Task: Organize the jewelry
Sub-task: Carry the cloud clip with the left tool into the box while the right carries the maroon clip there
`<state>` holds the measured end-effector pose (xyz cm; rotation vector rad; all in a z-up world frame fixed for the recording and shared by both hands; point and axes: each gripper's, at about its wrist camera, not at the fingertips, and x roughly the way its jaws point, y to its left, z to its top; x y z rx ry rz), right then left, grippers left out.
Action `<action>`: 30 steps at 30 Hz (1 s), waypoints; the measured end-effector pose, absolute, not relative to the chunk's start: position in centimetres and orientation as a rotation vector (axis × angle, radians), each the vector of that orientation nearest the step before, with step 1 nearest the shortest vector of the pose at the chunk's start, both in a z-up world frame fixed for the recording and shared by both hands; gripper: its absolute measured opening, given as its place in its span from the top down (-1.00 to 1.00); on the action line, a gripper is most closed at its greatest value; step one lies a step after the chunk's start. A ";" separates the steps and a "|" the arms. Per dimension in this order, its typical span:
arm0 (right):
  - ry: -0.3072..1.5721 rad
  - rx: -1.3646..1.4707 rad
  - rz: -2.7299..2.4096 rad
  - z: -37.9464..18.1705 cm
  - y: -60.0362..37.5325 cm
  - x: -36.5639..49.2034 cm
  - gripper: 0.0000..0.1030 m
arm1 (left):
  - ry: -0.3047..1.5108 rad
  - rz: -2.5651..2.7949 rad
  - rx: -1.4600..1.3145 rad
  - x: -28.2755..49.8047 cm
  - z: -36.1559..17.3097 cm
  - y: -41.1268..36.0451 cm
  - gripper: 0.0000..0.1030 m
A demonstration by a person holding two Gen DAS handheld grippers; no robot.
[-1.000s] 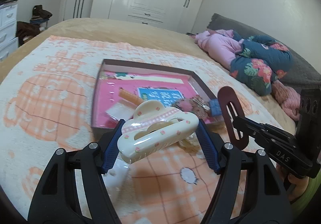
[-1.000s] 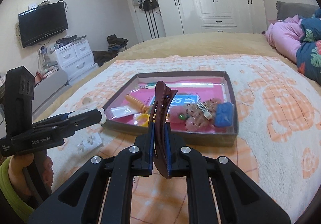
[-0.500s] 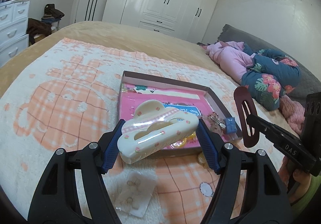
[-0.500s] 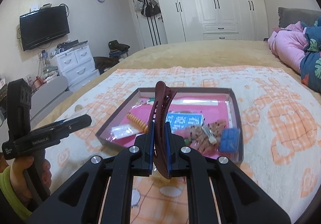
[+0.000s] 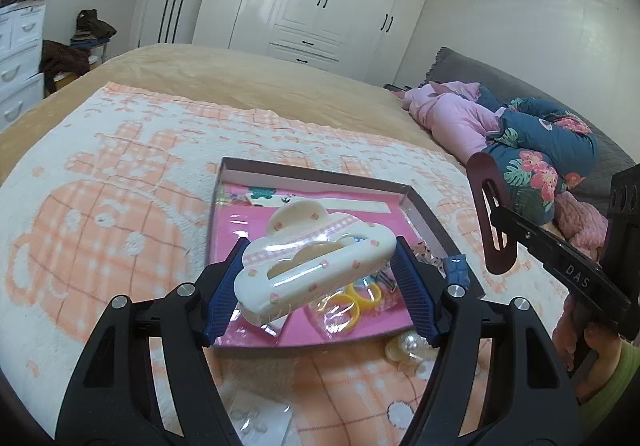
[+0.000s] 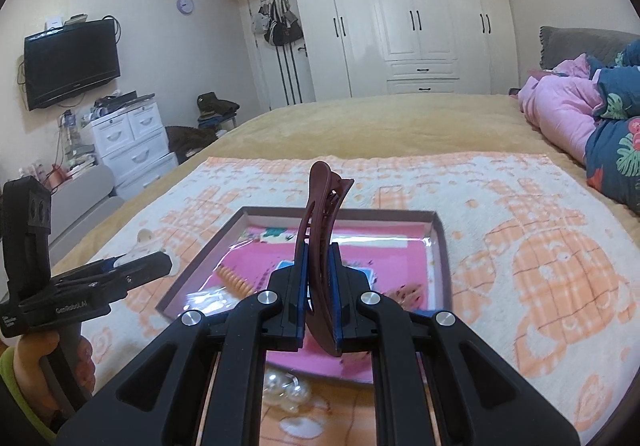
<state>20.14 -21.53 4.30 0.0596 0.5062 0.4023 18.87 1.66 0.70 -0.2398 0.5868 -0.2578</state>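
My left gripper [image 5: 320, 266] is shut on a cream cloud-shaped hair claw [image 5: 316, 262] with small pink dots, held crosswise between the blue pads above the tray's near end. The tray [image 5: 312, 176] is a shallow brown-rimmed box with a pink lining, lying on the orange-and-white blanket. A dark maroon hair clip [image 6: 320, 230] stands upright in my right gripper [image 6: 319, 286], which is shut on it over the near edge of the tray [image 6: 340, 211]. The left wrist view shows that maroon clip [image 5: 490, 214] to the right of the tray. At the left of the right wrist view, the left gripper [image 6: 136, 266] is seen side-on.
Yellow rings [image 5: 360, 298], an orange comb [image 6: 236, 280] and a blue piece [image 5: 456, 270] lie in the tray. A pearl ornament [image 6: 286, 392] and a small clear bag [image 5: 256, 418] lie on the blanket near me. Pink and floral bedding [image 5: 520, 134] is piled to the right.
Both grippers have risen and drawn back a little, each still shut on its clip. The tray now sits lower in both views, and the pearl ornament has appeared beneath the right gripper.
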 end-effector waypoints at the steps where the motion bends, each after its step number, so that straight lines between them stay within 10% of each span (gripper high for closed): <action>1: 0.506 0.056 0.396 4.3 -21.7 20.4 0.81 | 0.590 -0.261 -0.236 19.2 0.7 1.4 -0.19; 26: 0.739 0.037 0.298 -3.7 -21.9 25.5 0.77 | 0.748 -0.268 -0.203 23.4 -4.7 -1.3 -0.30; 30: 0.720 0.069 0.298 -3.1 -22.7 24.7 0.41 | 0.730 -0.266 -0.208 22.9 -4.1 -1.2 -0.36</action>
